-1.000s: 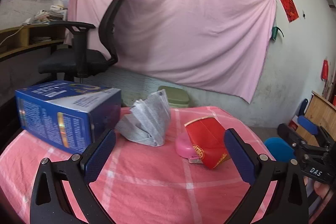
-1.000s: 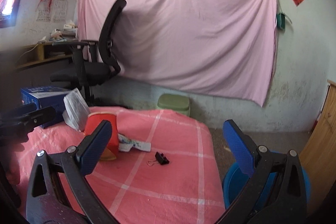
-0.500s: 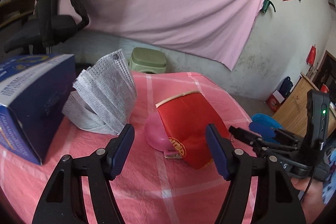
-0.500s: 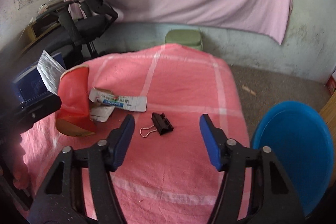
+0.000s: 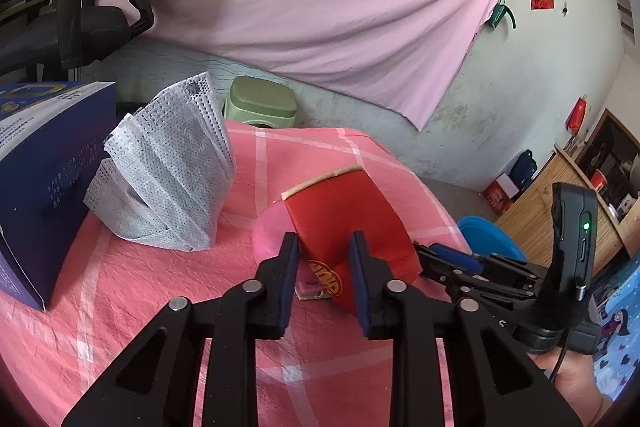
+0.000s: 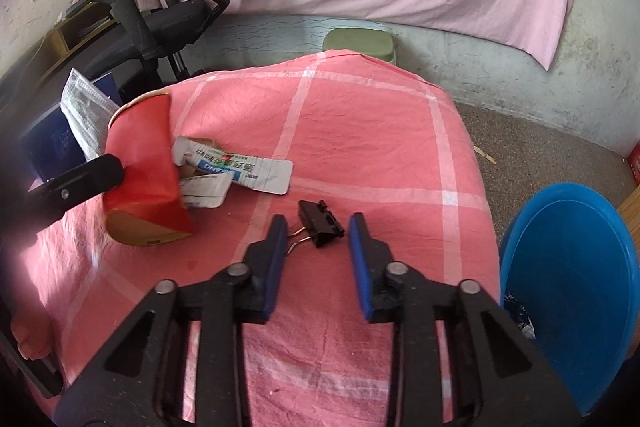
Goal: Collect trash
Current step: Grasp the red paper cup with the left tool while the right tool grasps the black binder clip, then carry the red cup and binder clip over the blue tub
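My left gripper (image 5: 323, 241) is closing, its jaws narrow around the near end of the red paper cup (image 5: 346, 217), which lies on its side on the table (image 5: 132, 287); I cannot tell whether the pads press it yet. My right gripper (image 6: 317, 225) is closing too, jaws at a middling gap with the black binder clip (image 6: 322, 218) between the fingertips, untouched. A torn wrapper (image 6: 240, 169) lies beside the cup, a gray face mask (image 5: 168, 171) just past it, and the blue bin (image 6: 576, 279) stands off the table's right edge.
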`<state>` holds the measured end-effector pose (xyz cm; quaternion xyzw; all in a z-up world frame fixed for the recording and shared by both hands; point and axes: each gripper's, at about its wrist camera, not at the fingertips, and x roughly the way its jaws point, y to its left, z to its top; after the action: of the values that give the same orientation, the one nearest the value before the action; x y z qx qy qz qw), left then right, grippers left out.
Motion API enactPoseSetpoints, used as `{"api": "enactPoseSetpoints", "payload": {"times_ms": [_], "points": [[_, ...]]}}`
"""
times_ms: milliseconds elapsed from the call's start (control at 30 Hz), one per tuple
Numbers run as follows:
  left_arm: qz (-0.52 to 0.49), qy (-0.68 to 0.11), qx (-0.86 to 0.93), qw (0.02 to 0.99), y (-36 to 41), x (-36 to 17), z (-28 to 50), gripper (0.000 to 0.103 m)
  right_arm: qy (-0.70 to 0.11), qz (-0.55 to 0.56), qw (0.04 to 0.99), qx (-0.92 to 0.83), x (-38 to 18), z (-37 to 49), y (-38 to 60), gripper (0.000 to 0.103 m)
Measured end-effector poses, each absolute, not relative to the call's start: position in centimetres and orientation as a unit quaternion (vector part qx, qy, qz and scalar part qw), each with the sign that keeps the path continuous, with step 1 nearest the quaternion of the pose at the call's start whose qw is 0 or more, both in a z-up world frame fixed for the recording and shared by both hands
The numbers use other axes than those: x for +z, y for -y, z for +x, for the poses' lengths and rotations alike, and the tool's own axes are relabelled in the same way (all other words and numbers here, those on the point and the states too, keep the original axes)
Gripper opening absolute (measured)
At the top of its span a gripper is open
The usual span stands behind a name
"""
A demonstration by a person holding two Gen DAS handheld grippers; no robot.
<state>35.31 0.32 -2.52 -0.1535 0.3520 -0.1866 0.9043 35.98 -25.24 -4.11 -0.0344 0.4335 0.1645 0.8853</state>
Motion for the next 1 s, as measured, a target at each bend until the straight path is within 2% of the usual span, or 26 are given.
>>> {"api": "enactPoseSetpoints", "payload": {"times_ms": [333,467,767,1000], "points": [[-0.162,-0.338,-0.212,0.903,0.0,-2.1,34.4,0.01,-0.409,-0.031,0.895,0.173,-3.2,35.3,25.3,0.042],[-0.152,-0.325,-0.224,0.906,0.3,-1.7,33.5,0.006,-0.387,-0.022,0.905,0.173,-2.4,34.5,25.6,0.041],[-0.093,-0.301,-0.229,0.921,2.9,-1.5,31.7,0.003,-0.353,-0.006,0.92,0.168,-1.3,33.3,26.3,0.041],[-0.054,-0.242,-0.211,0.946,4.6,-0.7,29.1,0.003,-0.27,0.023,0.947,0.174,0.6,30.5,28.2,0.041]]}}
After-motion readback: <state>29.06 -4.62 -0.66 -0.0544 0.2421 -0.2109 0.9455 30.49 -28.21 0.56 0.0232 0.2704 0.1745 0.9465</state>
